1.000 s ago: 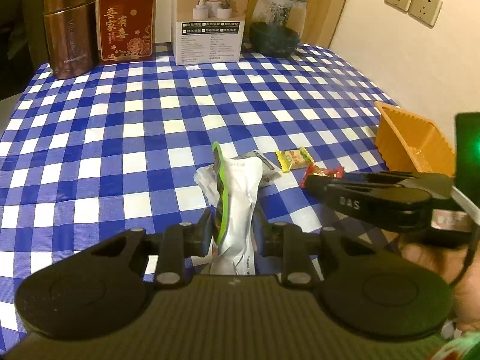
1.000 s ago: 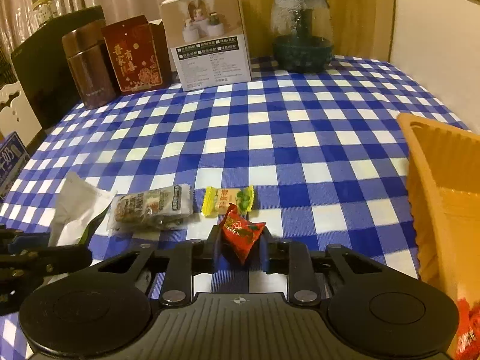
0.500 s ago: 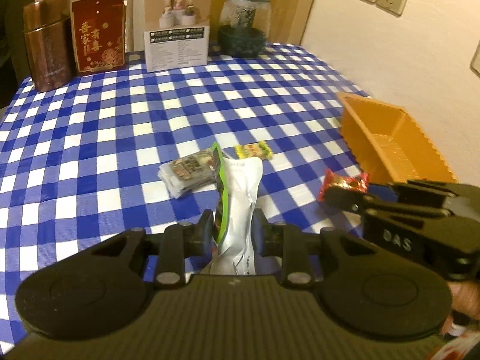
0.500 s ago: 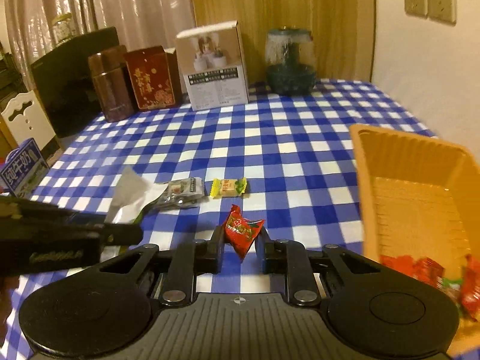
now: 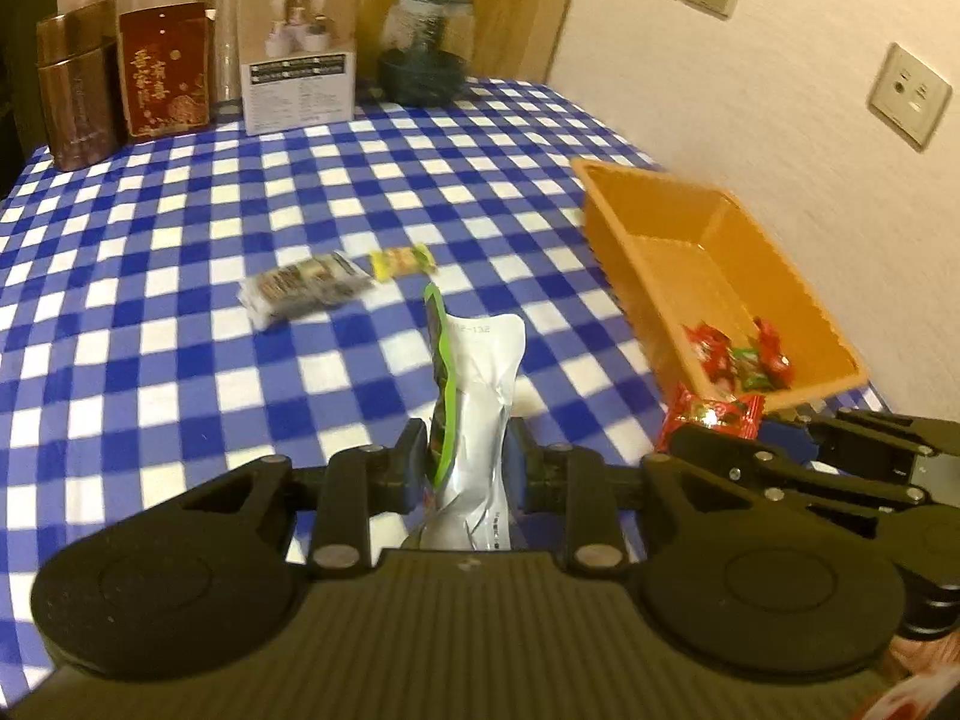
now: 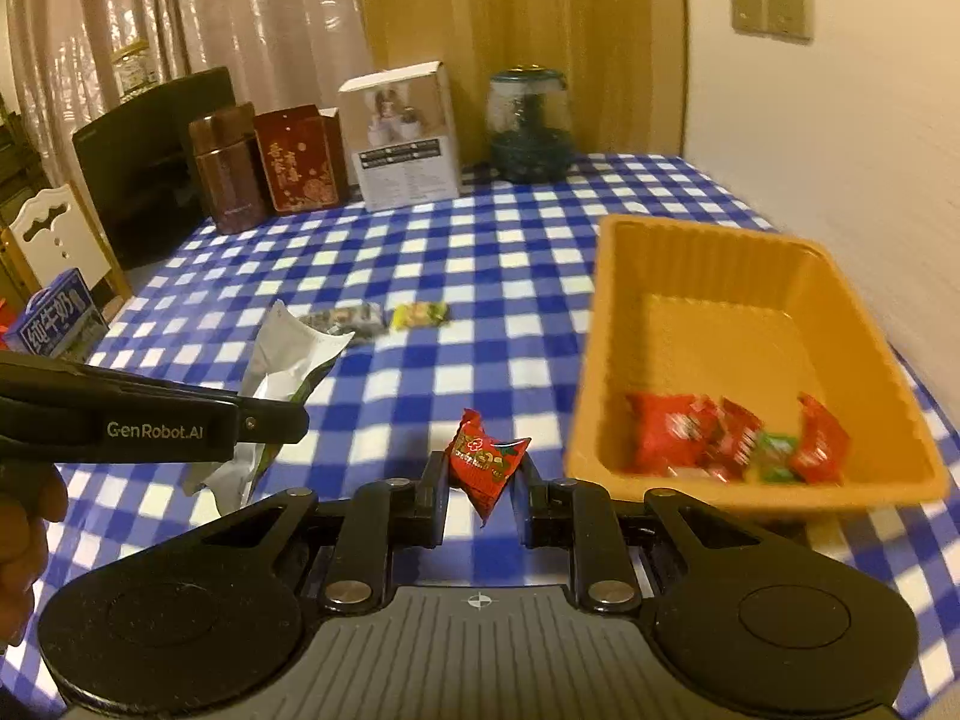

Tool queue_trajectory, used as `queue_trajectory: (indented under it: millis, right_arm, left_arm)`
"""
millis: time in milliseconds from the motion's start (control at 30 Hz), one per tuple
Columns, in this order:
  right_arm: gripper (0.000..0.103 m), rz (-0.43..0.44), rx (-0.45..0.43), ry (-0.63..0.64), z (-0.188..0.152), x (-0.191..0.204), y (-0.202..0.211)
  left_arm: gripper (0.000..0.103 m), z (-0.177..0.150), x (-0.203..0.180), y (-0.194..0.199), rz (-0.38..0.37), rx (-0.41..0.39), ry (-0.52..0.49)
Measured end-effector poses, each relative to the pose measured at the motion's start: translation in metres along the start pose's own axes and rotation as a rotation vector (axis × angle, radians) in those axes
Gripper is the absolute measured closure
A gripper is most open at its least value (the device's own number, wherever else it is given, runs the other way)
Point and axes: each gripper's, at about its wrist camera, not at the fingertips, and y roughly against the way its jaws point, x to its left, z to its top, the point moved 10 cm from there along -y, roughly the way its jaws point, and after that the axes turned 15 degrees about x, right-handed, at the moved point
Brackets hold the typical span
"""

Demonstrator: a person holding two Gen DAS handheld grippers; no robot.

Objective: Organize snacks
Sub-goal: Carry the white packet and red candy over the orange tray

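Only the right view shows the blue milk carton point(image 6: 57, 321) beside the checked table point(image 6: 480, 264)

Brown tin point(image 5: 75, 84), red box point(image 5: 165, 81), white box point(image 5: 297, 51), glass jar point(image 5: 427, 47) along table's far edge.

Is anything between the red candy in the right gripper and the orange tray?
Nothing visible. The red candy sits clamped in the right gripper, left of the orange tray; only bare tablecloth lies between them.
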Motion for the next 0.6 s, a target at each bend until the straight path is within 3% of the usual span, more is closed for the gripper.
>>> queue_trajectory:
  millis: [600]
  right_arm:
    - [0.081,-0.022,-0.032,-0.105,-0.023,-0.051,0.042]
  left_arm:
    - [0.078,-0.018,-0.071,0.008,-0.036,0.025,-0.059]
